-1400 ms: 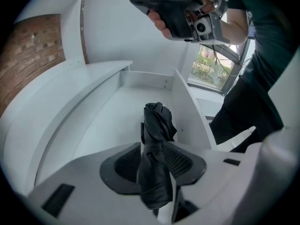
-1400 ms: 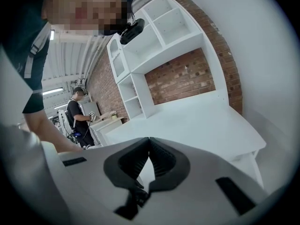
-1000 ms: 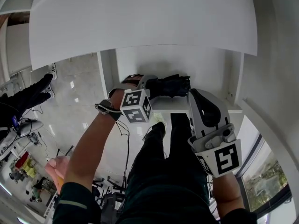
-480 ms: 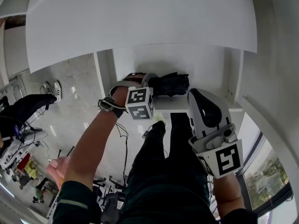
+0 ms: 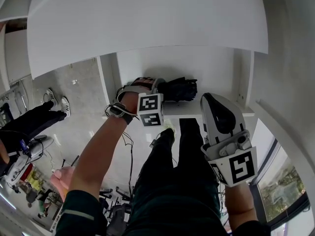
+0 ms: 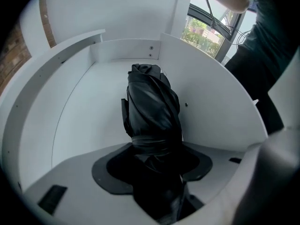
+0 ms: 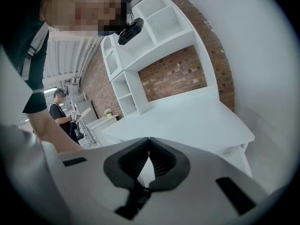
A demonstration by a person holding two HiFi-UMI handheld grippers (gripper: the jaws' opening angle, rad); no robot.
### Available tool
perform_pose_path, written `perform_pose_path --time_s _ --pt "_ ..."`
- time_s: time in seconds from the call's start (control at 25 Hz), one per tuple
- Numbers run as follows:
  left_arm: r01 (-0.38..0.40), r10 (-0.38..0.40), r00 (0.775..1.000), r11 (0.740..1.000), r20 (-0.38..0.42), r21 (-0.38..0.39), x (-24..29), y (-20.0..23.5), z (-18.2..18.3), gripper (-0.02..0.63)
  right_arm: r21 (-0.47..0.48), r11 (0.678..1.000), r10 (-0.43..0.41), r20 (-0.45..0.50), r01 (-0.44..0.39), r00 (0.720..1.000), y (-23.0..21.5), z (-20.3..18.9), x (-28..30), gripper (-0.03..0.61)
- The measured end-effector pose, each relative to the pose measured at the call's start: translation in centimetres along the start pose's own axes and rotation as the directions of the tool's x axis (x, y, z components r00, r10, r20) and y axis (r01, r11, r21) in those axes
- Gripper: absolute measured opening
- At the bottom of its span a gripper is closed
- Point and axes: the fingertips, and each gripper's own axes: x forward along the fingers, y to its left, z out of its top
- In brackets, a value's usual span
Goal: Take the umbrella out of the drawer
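Note:
A black folded umbrella (image 5: 178,89) lies in the open white drawer (image 5: 219,80) under the desk top. In the left gripper view the umbrella (image 6: 152,109) stands out from the jaws toward the drawer's back wall (image 6: 124,50). My left gripper (image 5: 147,90) is shut on the umbrella's near end (image 6: 157,172). My right gripper (image 5: 210,101) hangs at the drawer's front right, apart from the umbrella. Its jaws (image 7: 149,146) meet with nothing between them.
The white desk top (image 5: 147,23) overhangs the drawer. My legs (image 5: 172,181) stand below the drawer front. A person's shoes (image 5: 54,100) are on the floor at far left. A white shelf unit (image 7: 140,46) against a brick wall shows in the right gripper view.
My left gripper has shifted a little to the right along the drawer, at the umbrella's end. The right gripper has stayed put. The person's legs at far left have moved.

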Motion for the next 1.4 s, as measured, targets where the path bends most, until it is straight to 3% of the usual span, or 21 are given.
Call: perform_pose_path --time_s 0.32,0.56,0.72,0.84,1.2,1.4 --pt "0.009 -0.009 1.0 1.0 -0.004 -0.026 -0.7 0.1 0.1 0.236 -0.002 1.0 -0.019 -0.006 0.019 1.0 -0.6 0.1 -1.4 0.005" --pt "-0.04 0.04 0.999 0.998 -0.016 -0.046 -2.1 0.2 0.6 0.236 -0.002 1.0 -0.025 0.023 0.025 0.999 -0.9 0.6 -3.9 0.005" --pt "-0.061 0.064 0.998 0.993 0.028 -0.103 -4.7 1.2 0.7 0.235 0.001 1.0 -0.03 0.044 0.03 0.999 -0.2 2.0 -4.3 0.005" --pt "-0.055 0.076 0.991 0.981 0.108 -0.185 -7.3 1.8 1.2 0.235 0.008 0.999 -0.032 0.058 0.032 0.998 0.4 3.2 -4.5 0.005" --pt "-0.088 0.191 0.936 0.94 0.295 -0.328 -16.0 3.0 3.3 0.235 0.009 0.999 -0.036 0.13 0.036 0.991 2.7 7.4 -5.5 0.005" --pt "-0.075 0.254 0.882 0.907 0.397 -0.414 -20.8 2.8 4.3 0.235 0.001 0.999 -0.046 0.17 0.047 0.984 3.9 10.2 -6.6 0.005"
